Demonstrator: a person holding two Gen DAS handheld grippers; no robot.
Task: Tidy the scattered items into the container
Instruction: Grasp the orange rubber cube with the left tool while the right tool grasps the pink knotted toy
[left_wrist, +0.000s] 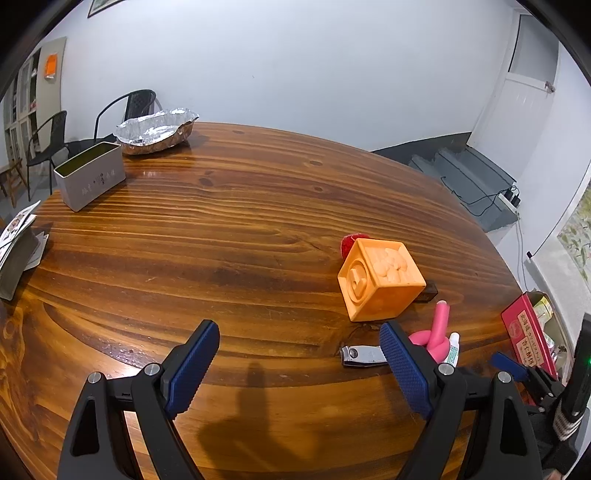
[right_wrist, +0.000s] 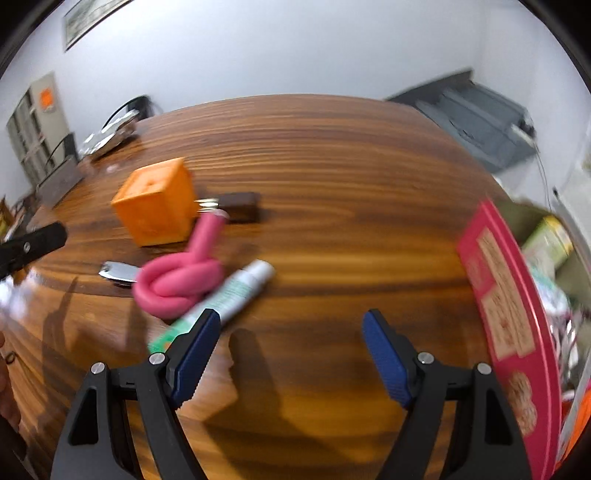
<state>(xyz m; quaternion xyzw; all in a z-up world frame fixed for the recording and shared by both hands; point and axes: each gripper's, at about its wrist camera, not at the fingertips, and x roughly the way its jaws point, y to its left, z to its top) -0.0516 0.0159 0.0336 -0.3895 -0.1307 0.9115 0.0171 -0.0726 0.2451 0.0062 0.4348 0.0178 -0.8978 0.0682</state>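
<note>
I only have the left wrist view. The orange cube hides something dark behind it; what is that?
Observer: A dark brown rectangular block, lying flat beside the orange cube.
Operator: And the white tube behind my finger?
Observer: The white-and-green squeeze tube lies flat against the knotted pink foam rod.
Operator: Is the right gripper holding anything?
Observer: No, the right gripper is open, nothing between its pads.

1 cube (left_wrist: 380, 280), 1 clipper (left_wrist: 364, 356), 1 tube (right_wrist: 229, 295), 1 knot (right_wrist: 177, 282).
</note>
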